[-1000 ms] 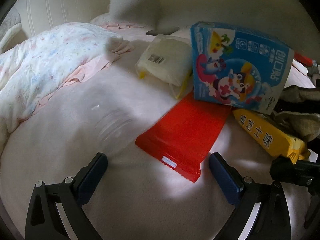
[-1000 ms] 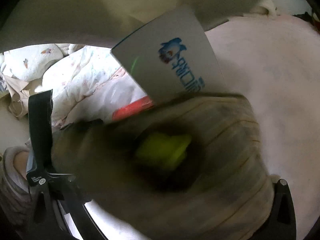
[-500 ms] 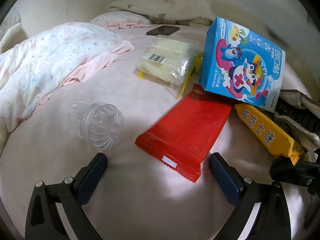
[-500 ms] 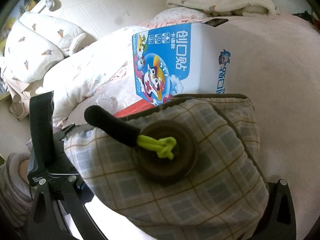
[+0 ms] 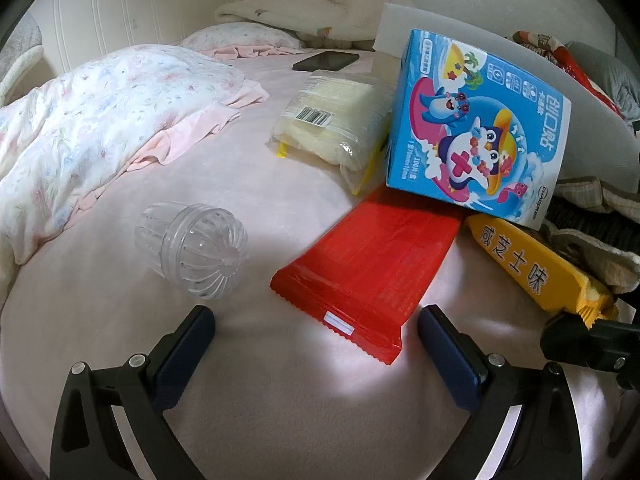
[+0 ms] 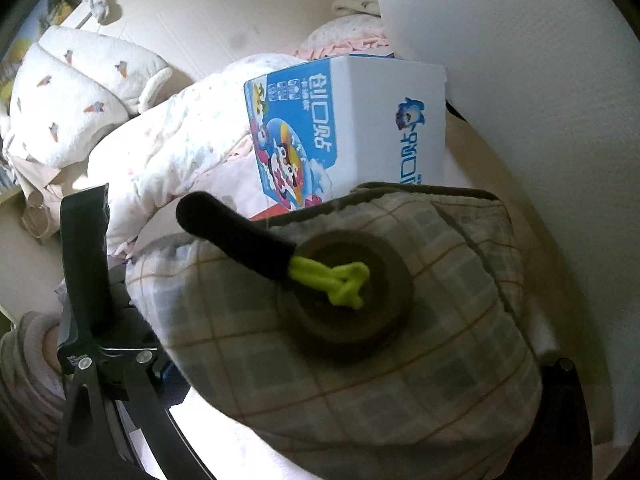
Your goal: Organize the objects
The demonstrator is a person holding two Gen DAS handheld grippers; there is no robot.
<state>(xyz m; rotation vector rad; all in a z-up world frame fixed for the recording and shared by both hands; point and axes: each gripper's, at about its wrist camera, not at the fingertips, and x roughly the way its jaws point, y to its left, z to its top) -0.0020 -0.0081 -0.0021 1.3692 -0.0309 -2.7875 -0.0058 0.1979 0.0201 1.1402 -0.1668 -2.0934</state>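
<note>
Left gripper (image 5: 316,322): fingers spread wide, holding nothing, low over the pink bed (image 5: 248,168); red packet (image 5: 368,264) lies between and just ahead of its fingertips, clear plastic cup (image 5: 192,252) on its side to the left. Blue carton (image 5: 476,136) stands tilted on the red packet's far end, yellow packet (image 5: 532,264) beside it, clear bag (image 5: 336,124) behind. Right gripper (image 6: 320,360): a plaid pouch (image 6: 352,352) with black handle (image 6: 236,236) fills the gap between its fingers; grip itself cannot be told.

Pink-sheeted bed (image 5: 248,184), floral duvet (image 5: 88,132) bunched left, white panelled wall (image 5: 152,4) behind, daylight soft.
</note>
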